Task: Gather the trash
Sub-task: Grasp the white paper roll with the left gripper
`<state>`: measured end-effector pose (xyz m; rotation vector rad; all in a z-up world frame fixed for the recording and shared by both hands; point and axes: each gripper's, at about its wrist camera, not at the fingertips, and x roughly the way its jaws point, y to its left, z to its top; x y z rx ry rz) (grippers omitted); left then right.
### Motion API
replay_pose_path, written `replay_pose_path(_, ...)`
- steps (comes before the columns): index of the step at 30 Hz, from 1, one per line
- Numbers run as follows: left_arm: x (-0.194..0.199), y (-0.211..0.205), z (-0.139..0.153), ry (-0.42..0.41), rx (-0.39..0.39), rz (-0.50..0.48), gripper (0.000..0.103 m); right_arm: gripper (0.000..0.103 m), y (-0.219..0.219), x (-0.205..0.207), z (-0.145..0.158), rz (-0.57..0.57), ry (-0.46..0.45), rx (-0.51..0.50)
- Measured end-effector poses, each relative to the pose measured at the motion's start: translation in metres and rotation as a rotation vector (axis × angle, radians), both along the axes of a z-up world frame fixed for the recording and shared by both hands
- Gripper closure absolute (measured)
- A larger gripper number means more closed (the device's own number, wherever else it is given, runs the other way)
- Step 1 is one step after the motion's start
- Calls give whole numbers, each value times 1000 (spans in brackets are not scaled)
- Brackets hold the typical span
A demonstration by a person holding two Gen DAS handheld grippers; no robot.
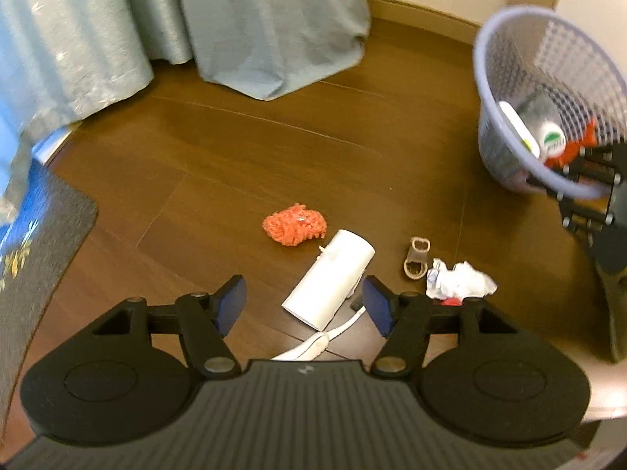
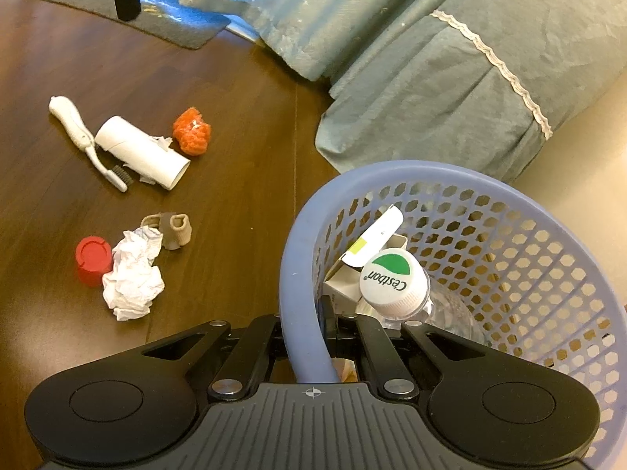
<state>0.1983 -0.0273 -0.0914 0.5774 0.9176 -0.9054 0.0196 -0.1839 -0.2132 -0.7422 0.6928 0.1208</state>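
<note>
Right wrist view: right gripper [image 2: 309, 337] is clamped on the rim of the basket [image 2: 298, 243], one finger inside, one outside, so it is gripping the blue mesh wall. Inside the basket, just past the fingers: a clear plastic bottle with a white cap [image 2: 393, 281] reading "Cestbon", lying against a small white carton [image 2: 372, 243]. Left of the basket on the brown floor [image 2: 243, 125]: crumpled white paper [image 2: 133, 278] touching a red cap [image 2: 92, 260], and a beige fabric piece [image 2: 172, 229] just beyond the paper. Farther out: a white cardboard tube [image 2: 141, 150] with a white toothbrush [image 2: 84, 137] lying against its left side, and an orange knitted ball [image 2: 192, 131] near the tube's far side. Grey-blue curtain [image 2: 431, 70] pools on the floor beyond.

Left wrist view: left gripper [image 1: 303, 305] jaws wide open, nothing held, hovering low over the floor. The tube [image 1: 329, 284] lies between the blue pads [image 1: 231, 305], closer to the right one, toothbrush [image 1: 313, 346] partly under it. Orange ball [image 1: 294, 224] just beyond, beige piece [image 1: 416, 258] and crumpled paper [image 1: 458, 284] to the right. The basket [image 1: 490, 125] is at far right, tilted, held by the other gripper [image 1: 588, 192].
</note>
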Motion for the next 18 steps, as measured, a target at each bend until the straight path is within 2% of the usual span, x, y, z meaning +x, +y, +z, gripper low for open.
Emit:
replay_pose_path(10, -1, -23, -66, -48, 58, -217, 28, 103, 2, -2, -6, 24, 2, -19)
replay_pose_path(18, 13, -34, -101, -34, 55, -278, 28, 103, 1, 2, -8, 15, -6, -19)
